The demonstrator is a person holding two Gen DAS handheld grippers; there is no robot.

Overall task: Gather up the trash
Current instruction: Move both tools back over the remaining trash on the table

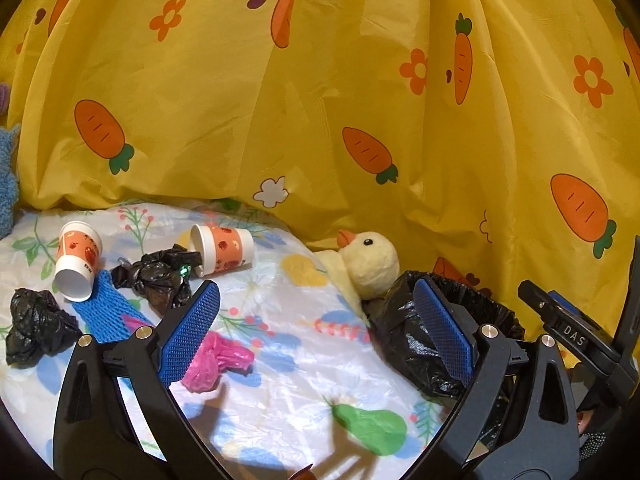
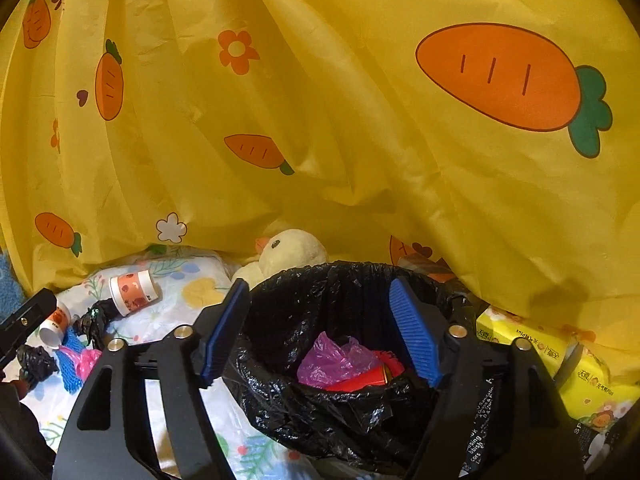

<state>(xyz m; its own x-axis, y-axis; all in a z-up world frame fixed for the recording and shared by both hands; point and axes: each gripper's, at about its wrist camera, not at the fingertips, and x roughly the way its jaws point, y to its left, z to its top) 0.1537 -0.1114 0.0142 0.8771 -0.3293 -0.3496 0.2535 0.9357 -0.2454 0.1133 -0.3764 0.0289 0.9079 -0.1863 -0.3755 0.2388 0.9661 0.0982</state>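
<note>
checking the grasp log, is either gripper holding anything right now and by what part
Nothing is held. The left gripper is open over the tablecloth, and the right gripper is open above the trash bin.

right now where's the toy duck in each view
Left wrist: toy duck right of centre, behind the trash bin.
Right wrist: toy duck centre, peeking over the trash bin rim.
Shared landmark: the lying paper cup, left of the duck.

We read "DAS" on black gripper part. Partial print "using", "ubbish" on black strap. Yellow tissue packs carry print too small to read.
</note>
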